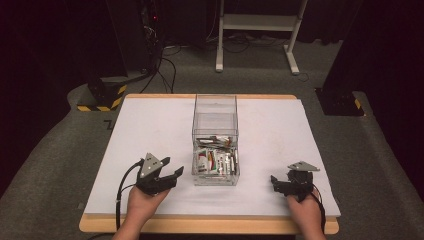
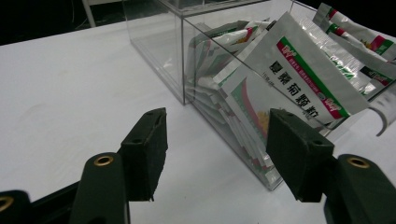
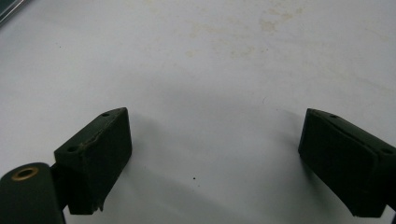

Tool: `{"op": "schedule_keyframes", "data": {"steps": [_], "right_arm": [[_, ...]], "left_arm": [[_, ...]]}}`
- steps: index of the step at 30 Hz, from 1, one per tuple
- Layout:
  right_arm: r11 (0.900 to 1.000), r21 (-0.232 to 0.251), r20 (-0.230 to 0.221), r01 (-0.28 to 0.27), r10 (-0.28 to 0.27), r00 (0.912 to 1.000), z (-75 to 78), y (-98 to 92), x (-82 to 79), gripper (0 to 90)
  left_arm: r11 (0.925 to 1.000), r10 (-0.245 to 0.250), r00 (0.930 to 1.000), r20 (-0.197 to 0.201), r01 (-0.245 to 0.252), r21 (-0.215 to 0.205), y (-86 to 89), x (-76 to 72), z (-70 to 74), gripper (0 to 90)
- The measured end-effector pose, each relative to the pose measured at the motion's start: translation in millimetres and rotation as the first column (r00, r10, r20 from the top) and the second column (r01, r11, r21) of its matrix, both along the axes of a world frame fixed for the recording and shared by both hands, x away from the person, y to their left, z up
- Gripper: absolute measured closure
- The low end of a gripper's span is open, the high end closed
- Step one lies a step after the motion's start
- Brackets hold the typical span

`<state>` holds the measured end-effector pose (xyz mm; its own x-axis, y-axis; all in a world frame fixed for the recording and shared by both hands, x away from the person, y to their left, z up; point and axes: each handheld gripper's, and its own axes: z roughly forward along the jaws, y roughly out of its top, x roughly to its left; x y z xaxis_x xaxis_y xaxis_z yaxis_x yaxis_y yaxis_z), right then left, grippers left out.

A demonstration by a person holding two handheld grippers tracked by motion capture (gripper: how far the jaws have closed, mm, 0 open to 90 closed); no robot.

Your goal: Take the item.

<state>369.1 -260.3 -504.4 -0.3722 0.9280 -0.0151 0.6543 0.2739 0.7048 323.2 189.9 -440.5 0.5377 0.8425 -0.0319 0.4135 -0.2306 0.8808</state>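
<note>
Clear box [image 1: 215, 145] mid-surface, sachets [image 1: 215, 161] all inside its near end | my left gripper [image 1: 175, 174] just left of the box, jaws apart, empty | my right gripper [image 1: 274, 182] well right of it, jaws apart, empty | nothing lifted yet; picking all ahead.

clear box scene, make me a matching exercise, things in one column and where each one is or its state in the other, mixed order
Things:
1. sachets
2. left gripper
3. right gripper
4. clear box

Places or states:
a. open, on the white sheet at the box's right, well apart from it
b. stands in the middle of the white sheet, far half bare
c. packed into the near half of the box
d. open, close beside the box's near left corner

Pairs: 1-c, 2-d, 3-a, 4-b
</note>
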Motion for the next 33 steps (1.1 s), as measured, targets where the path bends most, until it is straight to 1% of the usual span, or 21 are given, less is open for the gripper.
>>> {"op": "schedule_keyframes", "data": {"steps": [13,24,27,29,33], "right_arm": [[1.000,0.001,0.000,0.000,0.000,1.0000,0.0,0.0,0.0,9.3],[1.000,0.001,0.000,0.000,0.000,1.0000,0.0,0.0,-0.1,9.3],[1.000,0.001,0.000,0.000,0.000,1.0000,0.0,0.0,-0.1,9.3],[1.000,0.001,0.000,0.000,0.000,1.0000,0.0,-0.1,-0.1,9.3],[1.000,0.001,0.000,0.000,0.000,1.0000,0.0,-0.1,-0.1,9.3]], "left_arm": [[0.9998,-0.020,0.9995,0.025,0.020,-0.008,-11.5,-0.6,7.5,38.9],[0.9982,-0.046,0.9972,0.058,0.048,-0.034,-22.5,-1.8,20.1,39.2],[0.9978,-0.053,0.9966,0.064,0.055,-0.036,-24.8,-1.3,21.5,39.2],[0.9971,-0.057,0.9960,0.069,0.060,-0.046,-28.5,-1.1,22.7,39.1],[0.9968,-0.061,0.9954,0.074,0.065,-0.046,-32.7,0.0,24.0,39.1]]}}
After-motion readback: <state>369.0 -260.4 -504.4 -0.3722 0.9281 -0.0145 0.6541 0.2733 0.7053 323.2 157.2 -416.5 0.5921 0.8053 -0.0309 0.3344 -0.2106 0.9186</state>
